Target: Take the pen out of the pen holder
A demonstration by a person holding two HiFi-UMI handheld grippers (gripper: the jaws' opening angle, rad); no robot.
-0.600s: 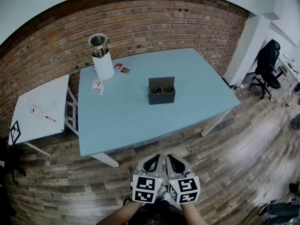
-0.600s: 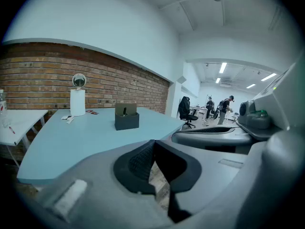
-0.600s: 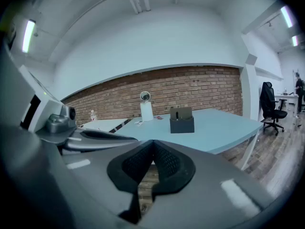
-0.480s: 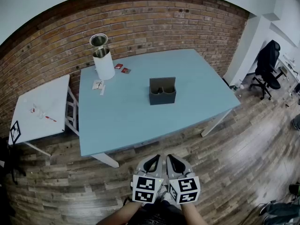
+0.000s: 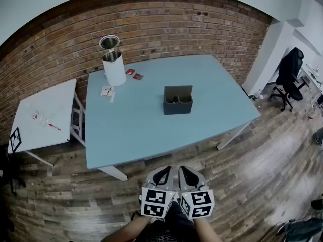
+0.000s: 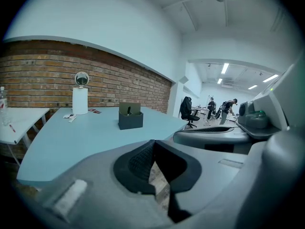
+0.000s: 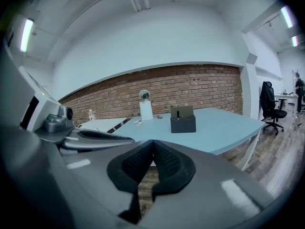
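A dark grey pen holder (image 5: 177, 101) stands upright near the middle of the light blue table (image 5: 151, 130). A dark pen (image 7: 178, 114) stands in it, also visible in the left gripper view as the pen (image 6: 128, 111) inside the holder (image 6: 130, 117). My left gripper (image 5: 162, 174) and right gripper (image 5: 185, 173) are side by side over the wooden floor, well short of the table's near edge. Both are shut with nothing between the jaws, as the left gripper (image 6: 153, 144) and right gripper (image 7: 153, 144) show in their own views.
A white cylinder with a metal top (image 5: 113, 62) stands at the table's far left corner, with small red items (image 5: 133, 74) and white items (image 5: 107, 91) beside it. A white side table (image 5: 43, 117) is at the left. An office chair (image 5: 289, 72) is far right.
The head view has shifted slightly, so the table and holder sit a little further right and lower. Both grippers stay together, shut, in the same place.
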